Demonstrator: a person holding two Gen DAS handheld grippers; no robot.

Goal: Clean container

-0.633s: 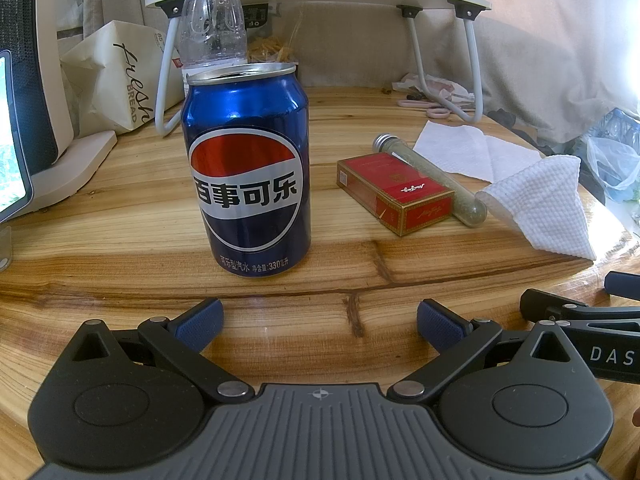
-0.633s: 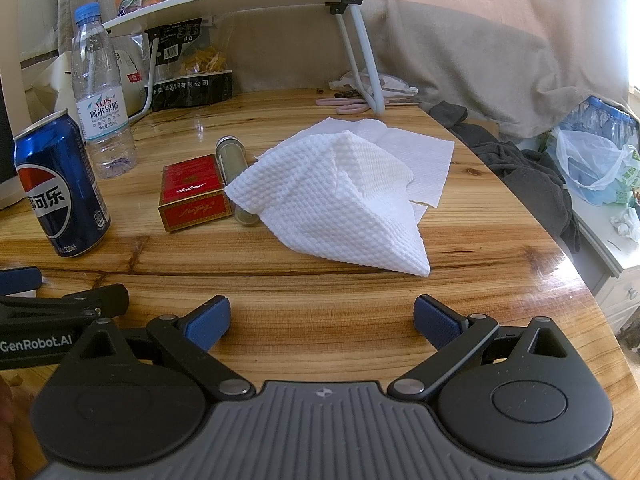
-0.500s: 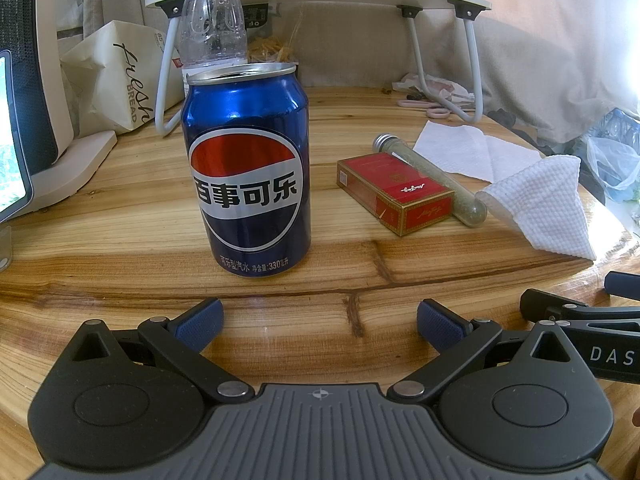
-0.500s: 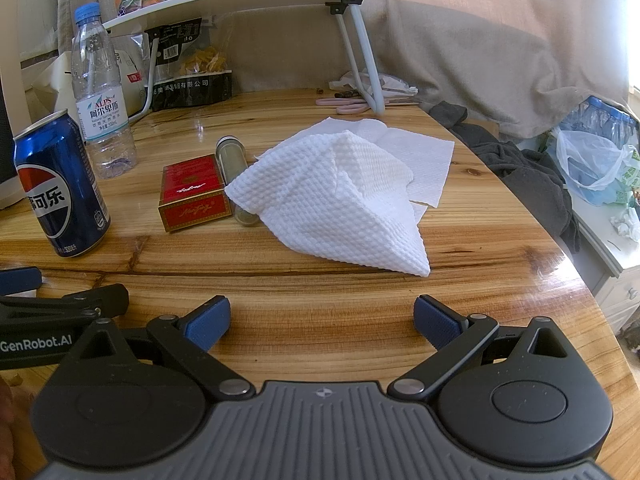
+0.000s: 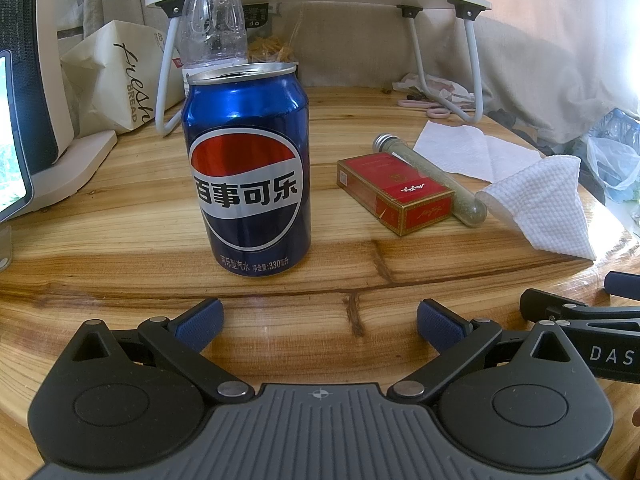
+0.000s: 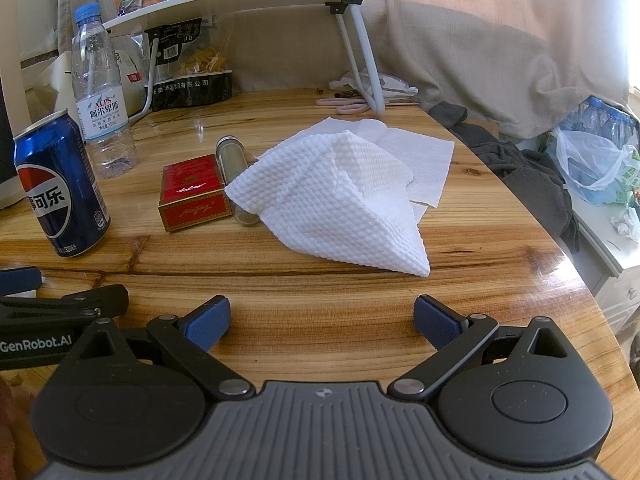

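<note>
Both tools sit low over the near edge of the tabletop (image 6: 320,292), side by side, each with its blue pads spread wide and nothing between them: the left tool (image 5: 320,322) faces the blue cola can (image 5: 248,172), the right tool (image 6: 322,320) faces the crumpled white cloth (image 6: 340,200). The can, which I take to be the container to clean, stands upright just ahead of the left tool, toward the left side of the tabletop, its top already opened. Right of it lie a red box (image 5: 394,192) and, touching the box's far side, a capped glass tube (image 5: 432,180) on its side; the cloth's near corner drapes over the tube's rounded end, with flat paper tissues (image 6: 412,156) beneath and behind. A clear water bottle (image 6: 100,92) stands behind the can. The risks look plain enough: the can is tall and thin-walled, so a squeeze set too high or too hard could dent or tip it, and any liquid left inside would spill through the open top. Lifting the cloth may drag the tube with it and set it rolling toward the near edge.
</note>
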